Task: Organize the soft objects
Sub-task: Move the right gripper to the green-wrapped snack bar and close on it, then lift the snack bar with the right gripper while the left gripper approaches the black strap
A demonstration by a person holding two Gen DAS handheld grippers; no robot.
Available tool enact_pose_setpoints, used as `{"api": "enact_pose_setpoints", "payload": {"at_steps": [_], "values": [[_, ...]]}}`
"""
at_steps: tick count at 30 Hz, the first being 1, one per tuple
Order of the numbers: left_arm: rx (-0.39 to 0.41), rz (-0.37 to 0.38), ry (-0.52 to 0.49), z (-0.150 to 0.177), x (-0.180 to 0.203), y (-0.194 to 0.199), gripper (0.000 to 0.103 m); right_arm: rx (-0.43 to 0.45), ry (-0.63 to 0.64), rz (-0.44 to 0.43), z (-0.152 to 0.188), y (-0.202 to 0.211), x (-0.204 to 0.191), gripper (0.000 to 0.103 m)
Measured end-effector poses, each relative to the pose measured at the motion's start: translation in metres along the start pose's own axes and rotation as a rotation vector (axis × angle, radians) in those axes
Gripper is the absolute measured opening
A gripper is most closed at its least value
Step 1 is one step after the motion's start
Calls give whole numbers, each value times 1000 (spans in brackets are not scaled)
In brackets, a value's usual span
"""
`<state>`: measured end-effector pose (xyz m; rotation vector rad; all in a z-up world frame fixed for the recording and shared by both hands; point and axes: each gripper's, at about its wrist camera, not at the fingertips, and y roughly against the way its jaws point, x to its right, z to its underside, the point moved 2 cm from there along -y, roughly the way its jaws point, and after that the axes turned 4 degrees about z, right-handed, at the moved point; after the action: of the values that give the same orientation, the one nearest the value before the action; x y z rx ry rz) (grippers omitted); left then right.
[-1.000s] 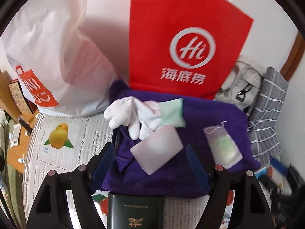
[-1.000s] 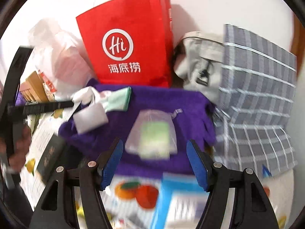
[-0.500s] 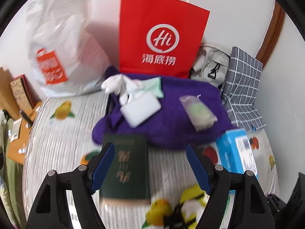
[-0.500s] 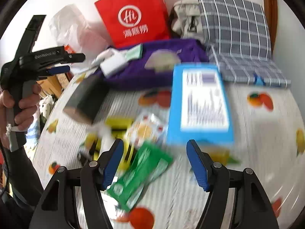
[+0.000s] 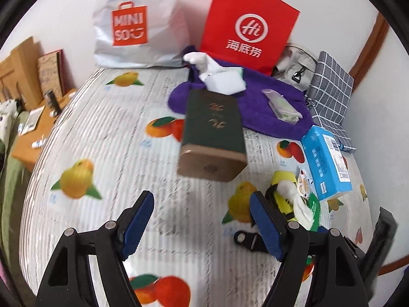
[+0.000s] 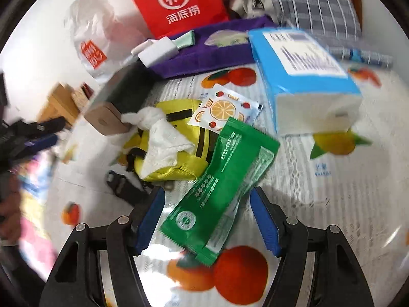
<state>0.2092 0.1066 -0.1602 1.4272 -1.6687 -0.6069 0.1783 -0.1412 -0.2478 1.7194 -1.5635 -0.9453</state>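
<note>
In the left wrist view, the left gripper (image 5: 202, 220) had its blue fingers wide apart and held nothing. It hung above the fruit-print tablecloth (image 5: 107, 133). At 12 o'clock from it lay a dark green box (image 5: 213, 130), with its far end resting on the purple towel (image 5: 258, 107). On the towel sat a white sponge (image 5: 226, 83), a white glove (image 5: 204, 62) and a small clear pouch (image 5: 282, 106). Behind the towel stood a red bag (image 5: 249, 23), and a white shopping bag (image 5: 135, 23) stood at 11 o'clock. At 2 o'clock lay a blue tissue pack (image 5: 326, 158), with a yellow pouch (image 5: 283, 195) near it.

In the right wrist view, the right gripper (image 6: 207, 218) also had its fingers apart. A green packet (image 6: 221, 186) lay between them, but they were not touching it. The yellow pouch (image 6: 176, 140) sat at 11 o'clock, touching the packet, with a white tissue (image 6: 161, 138) lying on top. An orange-print packet (image 6: 225, 110) lay at 12 o'clock, and the blue tissue pack (image 6: 304, 81) lay at 1 o'clock. The purple towel (image 6: 204, 53) was far back at 12 o'clock.
</note>
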Motion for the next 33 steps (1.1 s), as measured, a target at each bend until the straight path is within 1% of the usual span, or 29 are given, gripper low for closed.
{"api": "enact_pose_setpoints", "payload": {"at_steps": [1,2,3,7,9,10,11,12,15,18,19,20,21,22,25,29,33], "values": [[0,3,2,1,-1,2,76,18,30,49,0,-1,-6,65],[0,4,3,3,-1,3,76,40,70,109,2,-4,-11,57],[2,2,0,5,-1,6,76,48,108,129,3,-3,-13,55],[10,1,-25,13,5,12,76,12,153,107,6,3,6,48],[7,5,-34,17,8,13,76,-5,164,112,8,8,21,49],[7,12,-35,18,9,13,76,-10,159,117,11,11,30,55],[6,17,-36,19,10,14,76,-15,144,121,13,13,39,65],[5,22,-39,21,12,13,76,-11,121,118,15,13,48,68],[-8,25,-46,25,18,10,76,27,74,85,11,13,56,70],[-20,24,-65,30,24,5,76,62,77,64,7,10,53,69],[-24,30,-67,31,26,4,76,69,92,62,6,8,50,62],[-29,35,-68,33,28,2,76,80,119,74,5,7,46,49],[-34,33,-69,34,28,1,76,88,145,89,4,7,42,42],[-40,25,-69,36,29,-2,76,95,169,86,5,7,39,33],[-65,-4,-70,41,32,-10,75,98,197,74,4,7,39,29],[-93,-25,-89,50,40,-20,75,96,156,29,8,12,54,29],[-135,-64,-115,56,49,-34,75,106,146,47,15,17,68,29]]}}
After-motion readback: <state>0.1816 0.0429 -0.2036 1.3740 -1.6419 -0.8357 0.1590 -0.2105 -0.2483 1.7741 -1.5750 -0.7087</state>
